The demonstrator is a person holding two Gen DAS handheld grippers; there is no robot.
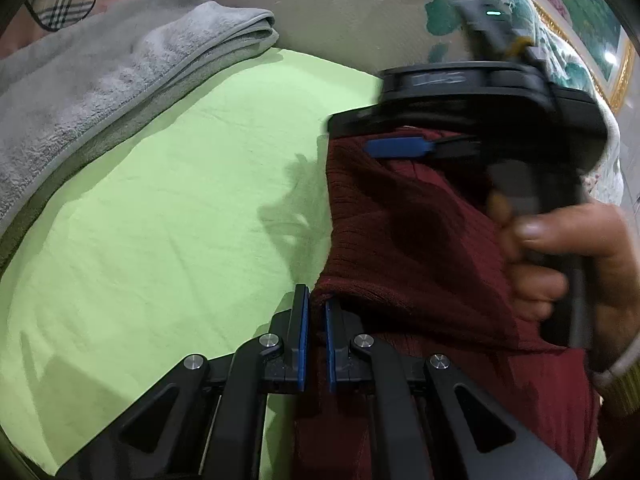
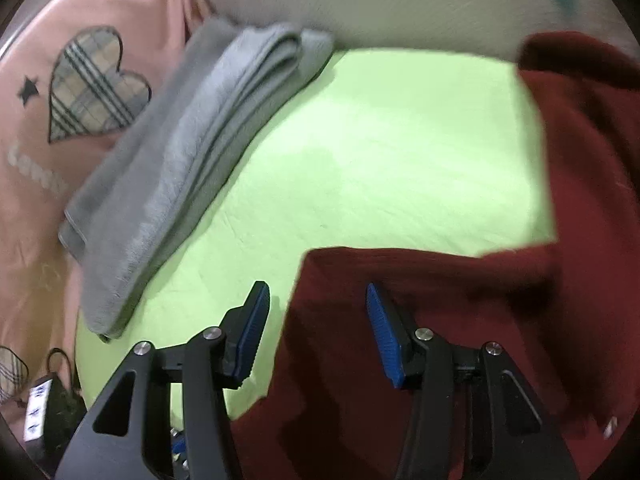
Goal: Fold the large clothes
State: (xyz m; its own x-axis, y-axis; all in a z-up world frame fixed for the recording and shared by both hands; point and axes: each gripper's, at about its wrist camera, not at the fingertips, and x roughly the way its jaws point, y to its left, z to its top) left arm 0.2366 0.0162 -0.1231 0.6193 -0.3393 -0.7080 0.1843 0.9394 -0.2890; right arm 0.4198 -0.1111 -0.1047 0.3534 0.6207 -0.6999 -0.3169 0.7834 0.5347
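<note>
Mid-fold on the green sheet: left gripper clenched on the maroon ribbed sweater's edge, right gripper released and empty above its spread cloth, calling next for a fresh pinch on the far edge.

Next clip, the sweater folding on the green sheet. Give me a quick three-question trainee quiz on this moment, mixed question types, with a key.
1. True or false: the left hand-held gripper is shut on the dark red sweater.
2. The right hand-held gripper is: A) shut on the grey towel; B) open, gripping nothing; C) shut on the pink garment.
3. Fill in: the folded towel lies on the ____ sheet.

Key: 1 true; 2 B; 3 green.
</note>
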